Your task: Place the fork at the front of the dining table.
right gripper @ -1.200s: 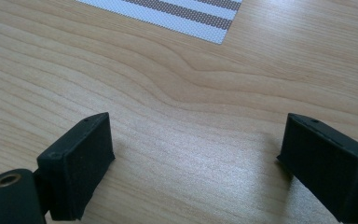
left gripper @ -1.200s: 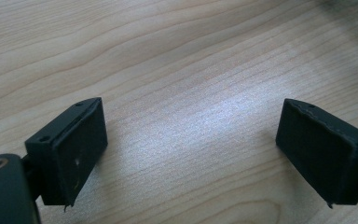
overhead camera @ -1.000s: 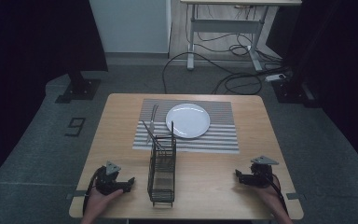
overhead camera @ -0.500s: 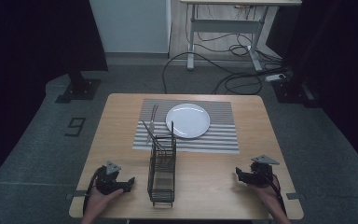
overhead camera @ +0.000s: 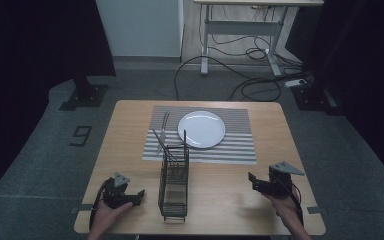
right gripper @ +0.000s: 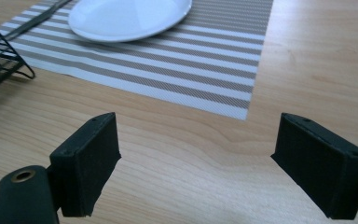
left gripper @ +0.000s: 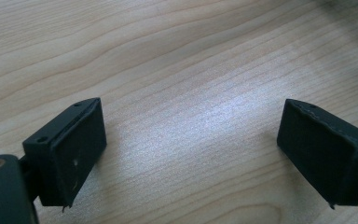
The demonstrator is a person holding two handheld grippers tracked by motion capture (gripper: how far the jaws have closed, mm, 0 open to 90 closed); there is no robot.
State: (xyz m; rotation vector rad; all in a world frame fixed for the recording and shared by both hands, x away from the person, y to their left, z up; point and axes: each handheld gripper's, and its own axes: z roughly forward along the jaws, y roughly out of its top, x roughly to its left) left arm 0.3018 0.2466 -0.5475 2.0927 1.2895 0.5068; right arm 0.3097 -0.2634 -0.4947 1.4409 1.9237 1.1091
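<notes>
A wooden table (overhead camera: 280,130) stands on grey carpet (overhead camera: 45,150), dark curtains (overhead camera: 35,40) closing in both sides. Behind it there's a white panel (overhead camera: 140,27) and a desk frame (overhead camera: 245,30), black cables (overhead camera: 230,75) looping across the floor beneath.

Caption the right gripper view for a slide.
Open right gripper over bare wood, facing the white plate on its striped placemat.
</notes>
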